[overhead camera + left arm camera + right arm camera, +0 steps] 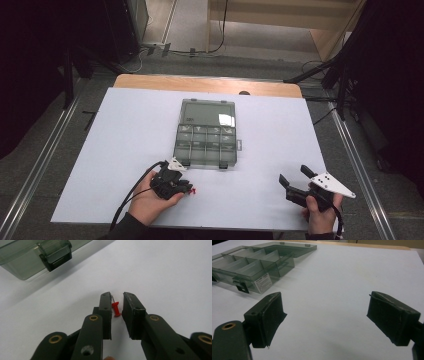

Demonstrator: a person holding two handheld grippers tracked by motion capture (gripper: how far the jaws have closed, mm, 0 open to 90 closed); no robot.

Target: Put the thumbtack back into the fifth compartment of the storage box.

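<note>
The left gripper (117, 302) rests low on the white sheet (125, 150) at the near left, jaws drawn in narrow around a red pin (116, 309). The pin lies on the sheet between the pads, against the left one; the right pad stands just clear of it, so the grip is not yet made and the gripper counts as released. In the high view the pin (193, 190) shows as a red speck at the tip of the left gripper (186, 189), near the box (206, 133) and just to the near side of its latch edge. The right gripper (325, 317) sits at the near right, well apart from the pin, jaws wide and nothing between them. The box, a clear compartment case with its lid folded back to the far side, lies at the sheet's centre; its compartments appear empty. Step in hand, by judgement: pickup of the pin. The next move calls for closing the remaining gap squarely on the pin's head, then a straight lift; a skewed squeeze could flick the pin away.
</note>
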